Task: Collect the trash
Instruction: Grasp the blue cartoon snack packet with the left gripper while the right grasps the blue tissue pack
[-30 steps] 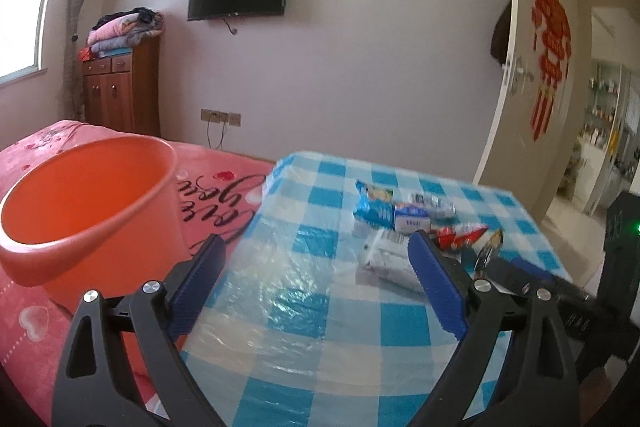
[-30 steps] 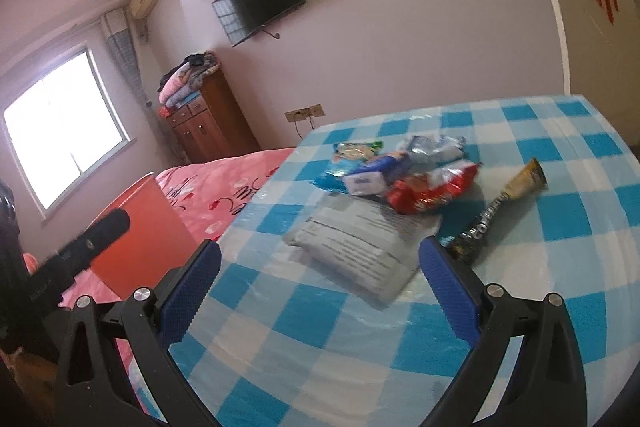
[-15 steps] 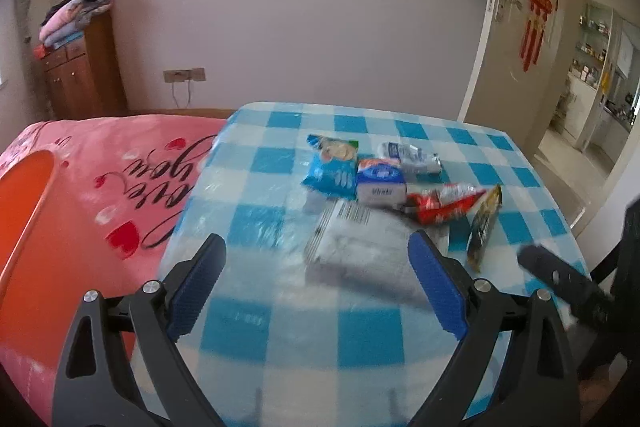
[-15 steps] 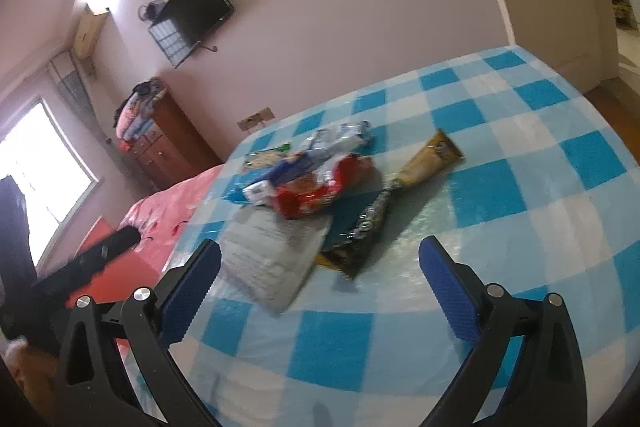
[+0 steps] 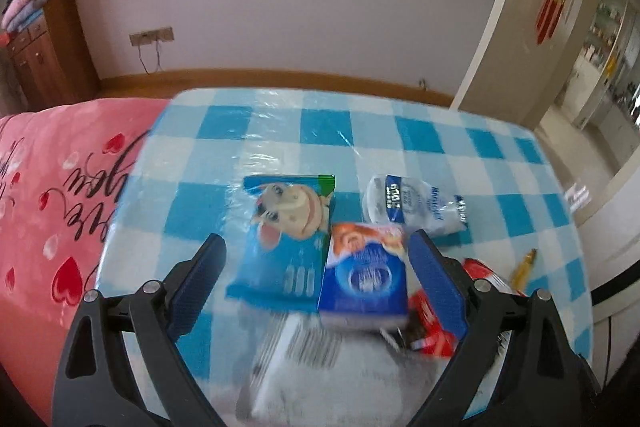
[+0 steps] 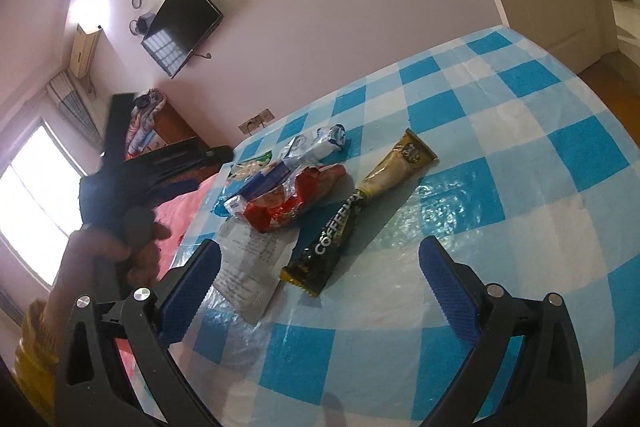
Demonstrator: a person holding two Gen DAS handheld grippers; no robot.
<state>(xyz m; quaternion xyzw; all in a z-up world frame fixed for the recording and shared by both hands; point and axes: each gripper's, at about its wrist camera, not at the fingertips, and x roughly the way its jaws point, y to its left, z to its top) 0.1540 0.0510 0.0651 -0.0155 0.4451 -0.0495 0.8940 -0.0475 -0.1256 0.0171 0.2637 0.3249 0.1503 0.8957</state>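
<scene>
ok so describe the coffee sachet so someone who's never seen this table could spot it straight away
Find the blue-and-white checked table and the heap of wrappers on it. The coffee sachet lies at the heap's right edge, beside the red packet. It alone is a long thin stick, black at the near end and gold at the far end.

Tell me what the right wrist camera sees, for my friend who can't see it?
The open right tool hovers over a blue checked table, aimed at a black and gold coffee sachet. A red wrapper and other packets lie beside it.
</scene>
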